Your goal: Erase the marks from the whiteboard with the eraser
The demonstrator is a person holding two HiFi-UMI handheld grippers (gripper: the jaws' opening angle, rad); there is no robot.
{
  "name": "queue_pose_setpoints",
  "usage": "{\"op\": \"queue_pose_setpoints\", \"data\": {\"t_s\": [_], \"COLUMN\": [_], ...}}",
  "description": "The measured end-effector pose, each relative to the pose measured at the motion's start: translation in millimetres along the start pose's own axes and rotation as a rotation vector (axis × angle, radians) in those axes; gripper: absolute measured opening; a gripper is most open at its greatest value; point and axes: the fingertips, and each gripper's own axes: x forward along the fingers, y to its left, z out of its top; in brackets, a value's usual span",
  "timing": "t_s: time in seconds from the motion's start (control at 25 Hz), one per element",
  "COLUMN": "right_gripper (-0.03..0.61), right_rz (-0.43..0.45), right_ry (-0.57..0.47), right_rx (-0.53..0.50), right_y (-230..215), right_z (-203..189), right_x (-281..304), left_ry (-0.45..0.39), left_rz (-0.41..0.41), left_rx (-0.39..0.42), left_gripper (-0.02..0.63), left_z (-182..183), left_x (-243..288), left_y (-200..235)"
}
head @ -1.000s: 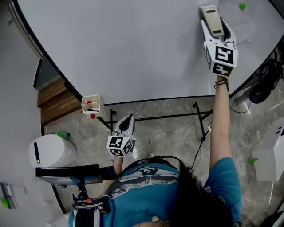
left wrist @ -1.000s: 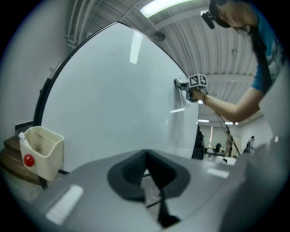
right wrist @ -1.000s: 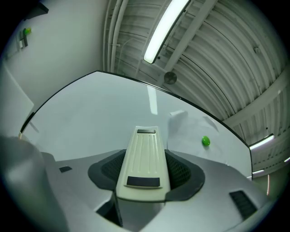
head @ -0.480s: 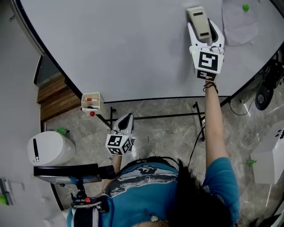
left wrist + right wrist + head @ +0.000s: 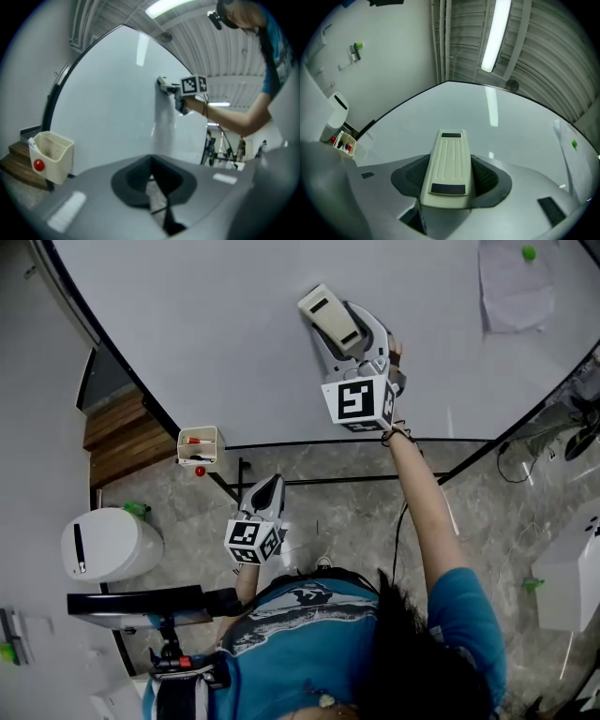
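Observation:
The whiteboard [image 5: 216, 324] fills the top of the head view and I see no marks on it. My right gripper [image 5: 345, 334] is shut on the cream eraser [image 5: 330, 317], which lies flat against the board near its lower edge. In the right gripper view the eraser [image 5: 446, 163] sits between the jaws, pointing up the white surface [image 5: 497, 140]. My left gripper [image 5: 266, 499] hangs low in front of the person's body, away from the board, with its jaws closed on nothing [image 5: 157, 185].
A cream marker tray [image 5: 196, 448] with a red magnet hangs at the board's lower left edge. A sheet of paper [image 5: 514, 285] with a green magnet is stuck at the board's upper right. The board's black stand legs [image 5: 328, 486] cross the marble floor below.
My right gripper has swept the eraser left and down across the board, from the upper right towards the middle. The left gripper has stayed put.

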Motion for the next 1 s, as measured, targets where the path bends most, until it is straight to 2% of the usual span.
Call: {"op": "queue_pose_setpoints", "data": {"t_s": [0.28, 0.52, 0.68, 0.76, 1.0], "right_gripper": [0.262, 0.262, 0.262, 0.262, 0.262], "right_rz": [0.215, 0.309, 0.32, 0.311, 0.2], "right_ry": [0.028, 0.043, 0.048, 0.051, 0.037], "right_rx": [-0.1, -0.194, -0.254, -0.253, -0.168], "right_y": [116.2, 170.4, 172.9, 165.4, 95.7], "right_z": [-11.2, -30.2, -32.1, -27.9, -12.9], "right_x": [7.8, 8.6, 7.9, 7.1, 6.2], "left_ry": [-0.008, -0.01, -0.008, -0.008, -0.002], "left_rz": [0.027, 0.059, 0.063, 0.06, 0.047], "left_rx": [-0.006, -0.012, -0.012, -0.013, -0.014], "left_gripper": [0.003, 0.003, 0.003, 0.003, 0.003], "left_z": [-0.8, -0.6, -0.9, -1.3, -3.3], "left_x": [-10.6, -20.3, -22.7, -22.7, -20.6], "left_y": [9.7, 20.9, 22.6, 22.2, 16.8]}}
